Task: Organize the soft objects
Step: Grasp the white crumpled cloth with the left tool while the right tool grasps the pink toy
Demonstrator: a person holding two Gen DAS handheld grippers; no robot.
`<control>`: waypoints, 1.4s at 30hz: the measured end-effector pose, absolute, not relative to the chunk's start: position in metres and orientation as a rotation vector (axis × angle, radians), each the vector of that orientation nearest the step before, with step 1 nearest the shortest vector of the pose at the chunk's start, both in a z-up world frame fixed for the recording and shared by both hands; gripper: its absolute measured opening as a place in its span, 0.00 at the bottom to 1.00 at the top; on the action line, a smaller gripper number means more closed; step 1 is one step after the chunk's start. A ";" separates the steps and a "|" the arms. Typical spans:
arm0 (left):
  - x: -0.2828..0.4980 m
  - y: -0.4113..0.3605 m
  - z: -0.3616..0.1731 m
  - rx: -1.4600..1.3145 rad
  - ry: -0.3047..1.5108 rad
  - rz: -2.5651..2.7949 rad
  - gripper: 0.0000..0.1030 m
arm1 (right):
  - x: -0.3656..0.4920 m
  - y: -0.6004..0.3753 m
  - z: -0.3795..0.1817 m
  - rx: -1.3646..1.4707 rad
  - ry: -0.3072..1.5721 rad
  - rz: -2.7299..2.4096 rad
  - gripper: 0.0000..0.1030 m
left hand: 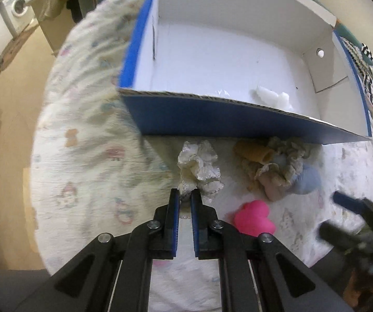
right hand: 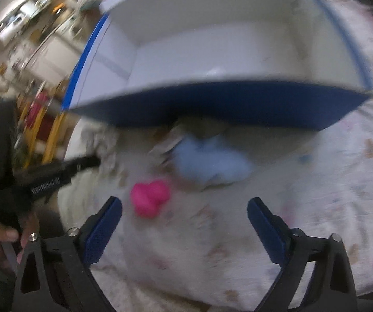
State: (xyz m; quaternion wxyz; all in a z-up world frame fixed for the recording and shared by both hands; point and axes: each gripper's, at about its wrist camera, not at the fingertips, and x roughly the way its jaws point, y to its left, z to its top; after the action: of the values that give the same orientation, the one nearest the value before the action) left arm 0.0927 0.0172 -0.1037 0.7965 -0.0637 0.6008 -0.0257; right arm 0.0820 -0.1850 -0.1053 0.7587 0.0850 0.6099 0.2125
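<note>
My left gripper [left hand: 185,195] is shut on the near edge of a cream ruffled scrunchie [left hand: 200,171], which lies on the patterned bed cover in front of a blue cardboard box [left hand: 212,118] with a white inside. A pink soft toy [left hand: 254,219] lies to the right of the gripper. A pile of beige frilly cloth with a pale blue soft piece [left hand: 303,179] sits against the box front. My right gripper [right hand: 183,208] is open and empty above the cover, with the pink toy [right hand: 150,197] near its left finger and the pale blue piece [right hand: 209,161] beyond. The box [right hand: 225,104] stands ahead.
A white crumpled item [left hand: 272,96] lies inside the box near its front wall. Striped black-and-white fabric [left hand: 371,78] lies right of the box. The bed edge drops to the floor at left, where a washing machine [left hand: 17,7] stands. The left gripper's body [right hand: 30,179] is at the right wrist view's left.
</note>
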 end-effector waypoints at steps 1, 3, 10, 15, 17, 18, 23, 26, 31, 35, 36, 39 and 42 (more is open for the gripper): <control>0.090 0.021 -0.101 -0.137 1.281 -0.050 0.08 | 0.082 -0.177 -0.111 0.188 1.362 0.493 0.98; 0.085 0.028 -0.096 -0.138 1.273 -0.035 0.08 | 0.083 -0.165 -0.119 0.175 1.396 0.518 0.88; 0.080 0.033 -0.084 -0.127 1.252 -0.020 0.08 | 0.090 -0.132 -0.133 0.106 1.416 0.543 0.83; 0.079 0.031 -0.085 -0.123 1.244 -0.015 0.08 | 0.096 -0.125 -0.139 0.105 1.417 0.539 0.56; 0.079 0.029 -0.085 -0.115 1.245 -0.022 0.08 | 0.099 -0.128 -0.143 0.114 1.422 0.534 0.45; 0.079 0.027 -0.085 -0.106 1.244 -0.023 0.08 | 0.098 -0.129 -0.143 0.117 1.420 0.537 0.44; 0.079 0.025 -0.086 -0.078 1.233 -0.009 0.08 | 0.092 -0.138 -0.133 0.137 1.391 0.552 0.24; 0.080 0.025 -0.088 -0.069 1.234 0.003 0.08 | 0.086 -0.143 -0.131 0.134 1.385 0.548 0.21; 0.080 0.024 -0.086 -0.070 1.228 0.009 0.08 | 0.082 -0.142 -0.128 0.131 1.367 0.570 0.20; 0.078 0.026 -0.083 -0.067 1.212 0.021 0.08 | 0.081 -0.138 -0.120 0.136 1.332 0.603 0.18; 0.077 0.027 -0.083 -0.072 1.211 0.025 0.08 | 0.080 -0.139 -0.118 0.135 1.320 0.610 0.18; 0.073 0.029 -0.082 -0.083 1.205 0.033 0.08 | 0.077 -0.147 -0.113 0.144 1.300 0.622 0.18; 0.071 0.029 -0.081 -0.084 1.200 0.030 0.08 | 0.076 -0.153 -0.117 0.150 1.311 0.617 0.18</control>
State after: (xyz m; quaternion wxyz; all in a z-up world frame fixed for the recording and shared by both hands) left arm 0.0714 0.0292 -0.0808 0.8245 -0.0397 0.5643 0.0140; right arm 0.0765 -0.1530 -0.1168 0.7462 0.0684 0.5991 0.2821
